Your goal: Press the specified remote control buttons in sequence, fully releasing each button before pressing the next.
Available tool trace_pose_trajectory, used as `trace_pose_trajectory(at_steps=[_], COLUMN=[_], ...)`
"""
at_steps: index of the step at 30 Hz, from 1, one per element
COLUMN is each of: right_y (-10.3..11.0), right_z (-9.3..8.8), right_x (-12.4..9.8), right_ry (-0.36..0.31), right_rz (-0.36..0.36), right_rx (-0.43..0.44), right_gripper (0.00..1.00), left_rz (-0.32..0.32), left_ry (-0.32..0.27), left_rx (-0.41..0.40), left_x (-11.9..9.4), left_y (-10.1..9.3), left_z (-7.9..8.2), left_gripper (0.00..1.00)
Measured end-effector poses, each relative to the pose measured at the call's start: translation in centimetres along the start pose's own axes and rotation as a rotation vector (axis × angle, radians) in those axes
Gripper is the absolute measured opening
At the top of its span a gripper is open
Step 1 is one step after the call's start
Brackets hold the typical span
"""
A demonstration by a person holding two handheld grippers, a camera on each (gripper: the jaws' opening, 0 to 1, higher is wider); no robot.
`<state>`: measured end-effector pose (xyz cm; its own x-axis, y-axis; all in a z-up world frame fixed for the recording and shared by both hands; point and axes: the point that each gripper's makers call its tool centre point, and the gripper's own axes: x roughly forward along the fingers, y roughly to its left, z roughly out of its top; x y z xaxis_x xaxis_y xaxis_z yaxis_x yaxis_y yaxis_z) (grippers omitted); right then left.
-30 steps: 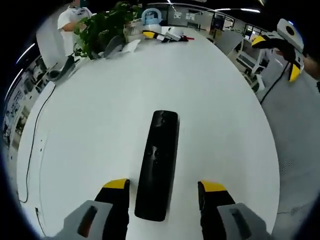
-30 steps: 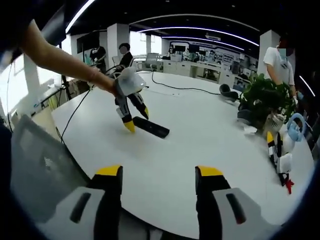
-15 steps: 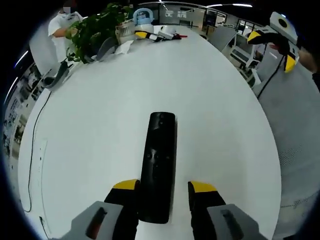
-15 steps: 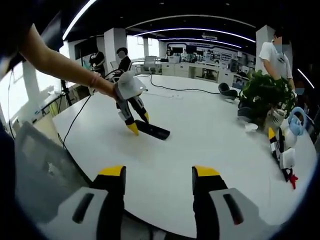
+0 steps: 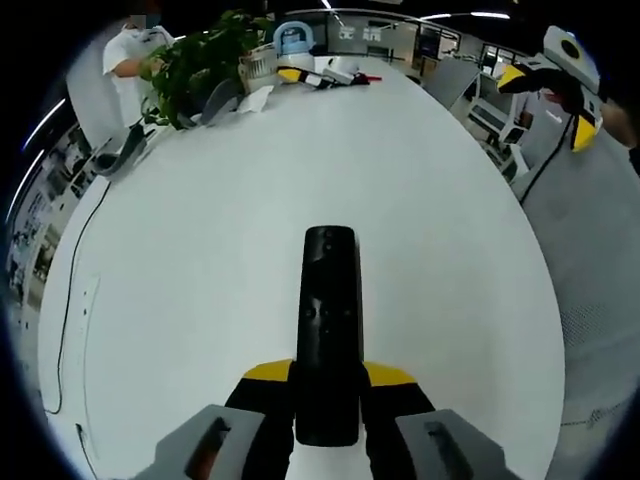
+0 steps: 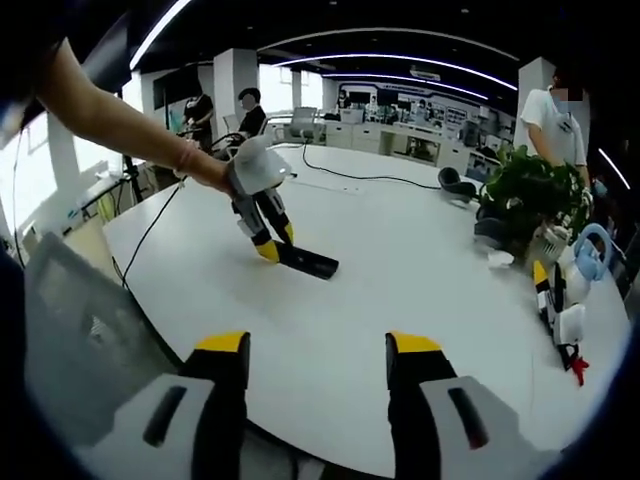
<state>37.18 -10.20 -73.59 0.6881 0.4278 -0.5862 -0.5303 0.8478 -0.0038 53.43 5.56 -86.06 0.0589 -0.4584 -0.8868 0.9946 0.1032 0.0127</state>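
A long black remote control lies flat on the white table, its near end clamped between the yellow-tipped jaws of my left gripper. In the right gripper view the same remote shows far off with the left gripper shut on its end, held by a person's arm. My right gripper stands open above the table's near edge, with nothing between its jaws. It also appears high at the right of the left gripper view as the right gripper, well away from the remote.
A potted plant, a blue-and-white item and spare yellow-tipped tools crowd the far end of the table. A black cable runs along its left side. A person stands by the plant. A grey chair back sits lower left.
My left gripper's jaws have come together from wide apart onto the remote's near end. The right gripper has stayed open and hardly moved.
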Motion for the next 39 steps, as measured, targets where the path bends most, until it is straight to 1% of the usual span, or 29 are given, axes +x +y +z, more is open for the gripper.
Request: trace_pose_trajectory(at_steps=[2,3,7,9,11,12,13,16,17,18,21,22,23,25,27,32,39], right_y=[0.1,-0.1,-0.2,-0.4,-0.5,-0.6,-0.5,-0.2,-0.2,-0.3,-0.6,-0.7,-0.6,-0.6,-0.5,-0.2,-0.1], right_z=[0.0,0.1,0.2,0.6,0.7,0.6,0.3,0.2,0.2,0.4,0.4,0.1,0.0,0.0,0.0,0.1,0.2], right_x=[0.0,-0.1,-0.2,-0.3,-0.3,-0.3,-0.3,-0.3,-0.3,-0.3,-0.3,-0.2,-0.2,-0.3,-0.3,-0.2,-0.2], right_ry=[-0.003,-0.005,-0.017,-0.036,-0.047,-0.042,-0.028,-0.018,-0.02,-0.027,-0.031,-0.012,-0.007,-0.007,-0.01,-0.011,-0.014], right_rz=[0.003,-0.004,-0.011,-0.018,-0.023,-0.03,-0.026,-0.015,-0.016,-0.023,-0.036,-0.04,-0.037,-0.033,-0.03,-0.017,-0.011], right_rx=[0.005,0.001,0.013,0.028,0.041,0.043,0.042,0.043,0.04,0.037,0.041,0.043,0.042,0.042,0.04,0.035,0.026], right_gripper=[0.54,0.54,0.55,0.54,0.51,0.49,0.43,0.29,0.29,0.31,0.43,0.43,0.41,0.35,0.33,0.35,0.33], left_rz=[0.005,0.004,0.007,0.009,0.012,0.01,0.006,0.003,0.005,0.007,0.003,0.0,-0.004,-0.01,-0.013,-0.017,-0.021], left_ry=[0.0,-0.003,-0.004,-0.005,-0.005,-0.006,-0.005,-0.005,-0.005,-0.005,-0.004,-0.004,-0.001,0.002,0.004,0.011,0.001], left_rx=[-0.003,-0.014,-0.008,-0.005,-0.002,0.004,0.008,0.016,0.016,0.015,0.016,0.021,0.025,0.03,0.033,0.044,0.041], left_x=[0.0,0.0,0.0,0.0,0.0,0.0,0.0,0.0,0.0,0.0,0.0,0.0,0.0,0.0,0.0,0.0,-0.1], left_y=[0.0,0.0,-0.1,-0.2,-0.4,-0.5,-0.6,-0.8,-0.8,-0.8,-1.1,-1.3,-1.5,-1.7,-1.9,-2.5,-3.6], left_z=[0.0,-0.1,-0.1,-0.1,-0.1,-0.1,-0.1,-0.1,-0.1,-0.1,-0.2,-0.2,-0.2,-0.2,-0.2,-0.2,-0.3], left_gripper=[0.25,0.25,0.25,0.25,0.25,0.25,0.25,0.25,0.25,0.25,0.25,0.25,0.25,0.25,0.25,0.25,0.25])
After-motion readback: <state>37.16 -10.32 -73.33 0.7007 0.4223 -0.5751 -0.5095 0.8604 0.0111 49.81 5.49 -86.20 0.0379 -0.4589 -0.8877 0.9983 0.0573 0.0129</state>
